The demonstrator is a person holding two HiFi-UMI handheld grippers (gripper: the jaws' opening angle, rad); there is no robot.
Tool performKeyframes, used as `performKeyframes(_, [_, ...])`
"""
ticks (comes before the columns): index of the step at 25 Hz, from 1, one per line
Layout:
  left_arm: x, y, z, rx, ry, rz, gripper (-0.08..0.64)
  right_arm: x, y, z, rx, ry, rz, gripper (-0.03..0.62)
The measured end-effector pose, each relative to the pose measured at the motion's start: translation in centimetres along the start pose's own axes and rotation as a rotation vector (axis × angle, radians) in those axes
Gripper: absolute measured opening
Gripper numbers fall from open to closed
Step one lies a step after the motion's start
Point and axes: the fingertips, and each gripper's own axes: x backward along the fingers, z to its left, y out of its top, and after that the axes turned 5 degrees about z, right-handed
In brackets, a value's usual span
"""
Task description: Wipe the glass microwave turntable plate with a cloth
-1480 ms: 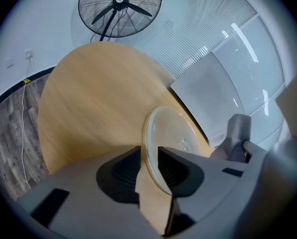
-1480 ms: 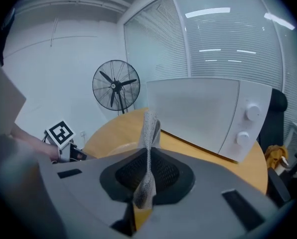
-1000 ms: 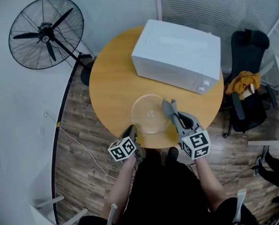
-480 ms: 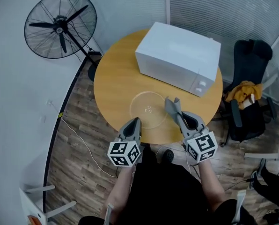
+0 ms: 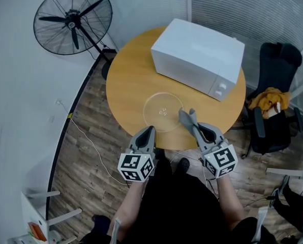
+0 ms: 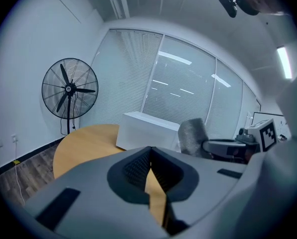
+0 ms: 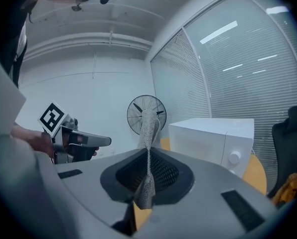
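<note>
While clamped on cloth (image 7: 149,129), right gripper (image 5: 188,116) perhaps at plate (image 5: 159,107) rim; left gripper (image 5: 149,130) closed.

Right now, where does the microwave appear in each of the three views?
Head view: microwave upper centre-right, on the round table.
Left gripper view: microwave in the centre, on the table's far side.
Right gripper view: microwave right of centre.
Shared landmark: the standing fan, left of the microwave in every view.

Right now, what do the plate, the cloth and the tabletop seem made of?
The plate looks like clear glass, glossy: the tabletop shows through it. The cloth seems a grey knit or weave, matte, with mesh texture. The tabletop is likely laminate or varnished wood: even tan, smooth.
</note>
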Motion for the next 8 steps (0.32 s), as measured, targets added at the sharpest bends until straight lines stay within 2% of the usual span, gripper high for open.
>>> performKeyframes(8, [0.51,-0.56,-0.54,-0.008,0.021,0.006,-0.003,-0.11,-0.51,0.25,0.021,0.028,0.000,0.021])
